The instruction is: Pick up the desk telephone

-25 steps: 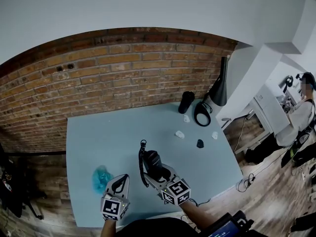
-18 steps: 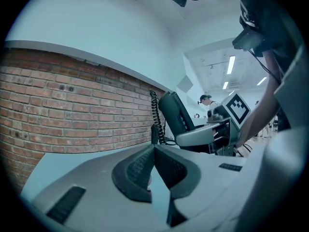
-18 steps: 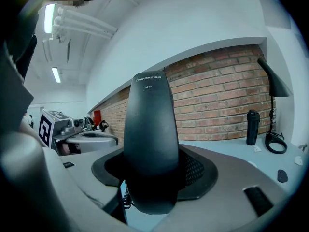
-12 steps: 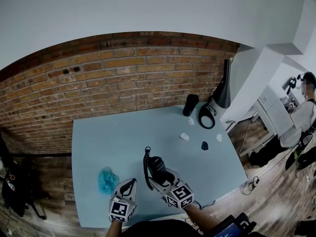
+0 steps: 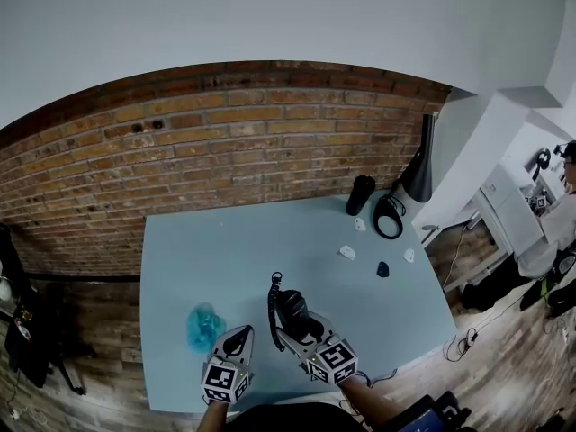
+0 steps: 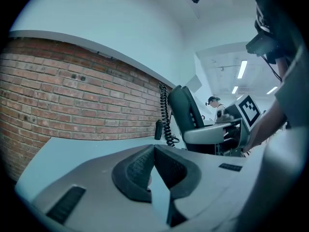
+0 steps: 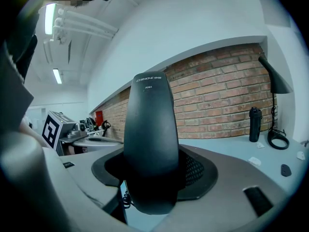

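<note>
Right gripper (image 5: 304, 324) is seen clamped on the desk telephone (image 5: 294, 310), whose black body is pinched between the two pads in the right gripper view (image 7: 152, 170) and stands nearly upright there (image 7: 148, 139). The telephone is held over the near part of the teal table (image 5: 207, 250); whether it touches the tabletop cannot be told. Its coiled cord (image 5: 273, 300) is seen at its left side. Left gripper (image 5: 239, 336) is held just beside it, to the left, with its pads brought together at the tips and nothing between them (image 6: 154, 151). A crumpled blue-green wad (image 5: 205, 325) lies on the table left of that gripper. At the far right corner a black bottle (image 5: 361, 195) and a black lamp (image 5: 419, 174) are stood before the brick wall (image 5: 225, 151)
</note>
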Motion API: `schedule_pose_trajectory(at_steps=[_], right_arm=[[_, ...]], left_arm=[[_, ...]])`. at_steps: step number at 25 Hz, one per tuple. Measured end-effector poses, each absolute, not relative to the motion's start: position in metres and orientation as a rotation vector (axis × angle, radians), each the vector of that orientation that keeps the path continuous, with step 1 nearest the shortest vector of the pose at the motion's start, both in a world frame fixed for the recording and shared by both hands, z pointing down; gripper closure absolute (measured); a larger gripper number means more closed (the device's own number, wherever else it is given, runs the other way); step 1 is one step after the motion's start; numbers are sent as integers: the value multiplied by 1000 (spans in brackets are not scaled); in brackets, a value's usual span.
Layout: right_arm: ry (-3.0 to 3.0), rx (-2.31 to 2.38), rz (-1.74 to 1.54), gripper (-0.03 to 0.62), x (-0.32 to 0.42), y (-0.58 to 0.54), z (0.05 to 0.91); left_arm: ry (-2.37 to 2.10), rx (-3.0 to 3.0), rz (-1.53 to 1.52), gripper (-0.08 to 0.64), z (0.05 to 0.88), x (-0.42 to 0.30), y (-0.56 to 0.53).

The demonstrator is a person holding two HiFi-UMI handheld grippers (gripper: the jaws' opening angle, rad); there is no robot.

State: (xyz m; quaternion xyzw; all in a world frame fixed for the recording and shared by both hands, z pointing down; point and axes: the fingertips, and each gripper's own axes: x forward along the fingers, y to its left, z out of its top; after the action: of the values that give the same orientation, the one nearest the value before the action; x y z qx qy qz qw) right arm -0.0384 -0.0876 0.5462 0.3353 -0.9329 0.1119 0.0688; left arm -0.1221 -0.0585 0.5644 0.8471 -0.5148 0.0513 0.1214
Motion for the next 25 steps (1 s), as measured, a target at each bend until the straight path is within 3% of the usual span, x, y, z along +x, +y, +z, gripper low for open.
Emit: schedule_pose_trajectory(at_steps=[25], right_arm=[[-2797,1025,372,324,-32,-83,554]], left_arm=[[-1463,2503,183,557,569,-106,-54]])
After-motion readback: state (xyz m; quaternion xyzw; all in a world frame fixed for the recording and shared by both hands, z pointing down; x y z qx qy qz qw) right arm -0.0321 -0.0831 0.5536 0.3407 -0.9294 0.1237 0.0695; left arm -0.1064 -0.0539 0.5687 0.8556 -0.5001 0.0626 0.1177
